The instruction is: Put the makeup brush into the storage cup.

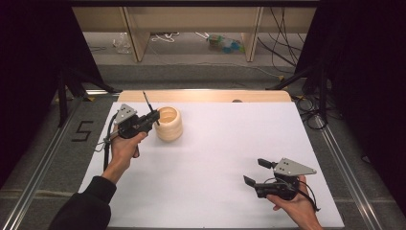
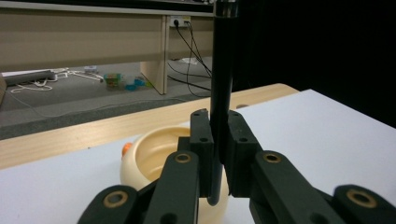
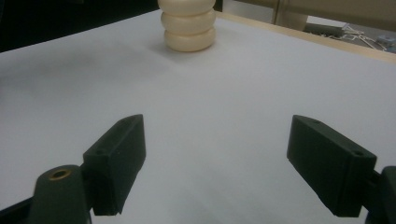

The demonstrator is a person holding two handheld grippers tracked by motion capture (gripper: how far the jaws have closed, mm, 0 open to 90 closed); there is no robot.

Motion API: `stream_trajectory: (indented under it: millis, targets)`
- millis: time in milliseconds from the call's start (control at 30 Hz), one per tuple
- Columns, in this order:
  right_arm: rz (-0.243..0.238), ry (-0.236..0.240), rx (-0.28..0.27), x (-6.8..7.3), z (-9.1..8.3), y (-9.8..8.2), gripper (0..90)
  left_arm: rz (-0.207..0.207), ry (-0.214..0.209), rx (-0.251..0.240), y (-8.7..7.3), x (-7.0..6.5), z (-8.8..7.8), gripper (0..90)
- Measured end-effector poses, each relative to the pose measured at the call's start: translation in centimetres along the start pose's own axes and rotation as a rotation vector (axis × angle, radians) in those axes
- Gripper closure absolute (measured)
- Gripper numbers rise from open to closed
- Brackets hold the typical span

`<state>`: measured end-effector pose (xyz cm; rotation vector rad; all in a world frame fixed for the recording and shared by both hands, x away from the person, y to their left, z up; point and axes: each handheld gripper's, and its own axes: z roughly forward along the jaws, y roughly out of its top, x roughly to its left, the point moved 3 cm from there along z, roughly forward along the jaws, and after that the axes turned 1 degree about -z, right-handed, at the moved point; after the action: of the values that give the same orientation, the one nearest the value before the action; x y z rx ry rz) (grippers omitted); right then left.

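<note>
A cream ribbed pot [image 1: 168, 123] stands at the back left of the white sheet [image 1: 225, 143]. Just left of it, a hand holds my left gripper [image 1: 154, 116] shut on a thin black pen [image 1: 147, 103] that stands nearly upright. In the left gripper view the pen [image 2: 222, 79] is clamped between the pads of that gripper [image 2: 219, 128], above the near rim of the pot [image 2: 149, 156]; something small and orange [image 2: 126, 148] sits at the pot's rim. My right gripper [image 1: 255, 172] rests open at the front right, with nothing between its jaws [image 3: 217, 128]. The pot [image 3: 188, 25] is far ahead of it.
The wooden table edge [image 1: 206, 96] runs along the back of the sheet. Black stands [image 1: 64, 91] and cables [image 1: 306, 103] flank the table. Beyond it are wooden furniture legs [image 1: 136, 38] and small clutter on the floor [image 1: 225, 44].
</note>
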<state>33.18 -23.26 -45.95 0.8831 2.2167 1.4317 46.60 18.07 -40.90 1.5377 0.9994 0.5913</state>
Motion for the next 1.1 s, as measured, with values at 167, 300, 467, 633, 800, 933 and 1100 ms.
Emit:
stream_trajectory:
  millis: [167,300,467,633,800,933,1100]
  targets:
    - [-0.017,-0.005,-0.015,-0.2,-0.1,0.1,20.7,-0.001,0.017,0.0,0.5,0.5,0.7,83.1]
    - [-0.012,-0.008,-0.025,-0.1,-0.1,0.1,20.6,-0.001,0.019,0.001,0.8,0.6,1.1,83.1]
    - [0.001,0.001,0.009,0.1,-0.3,0.0,20.6,0.011,0.022,0.002,1.4,0.5,1.7,83.1]
    - [-0.008,-0.002,-0.001,0.0,-0.3,0.1,20.7,0.01,0.025,0.017,1.6,0.6,2.4,83.1]
    - [-0.013,-0.006,-0.006,0.0,-0.2,0.1,20.6,0.024,0.03,0.028,1.6,0.7,2.8,83.1]
    - [-0.013,0.005,-0.03,0.1,0.0,0.1,20.7,0.017,0.034,0.026,1.6,0.8,3.1,83.1]
    - [-0.015,-0.004,-0.007,0.0,-0.2,0.1,20.7,0.019,0.036,0.037,1.3,0.8,3.7,83.1]
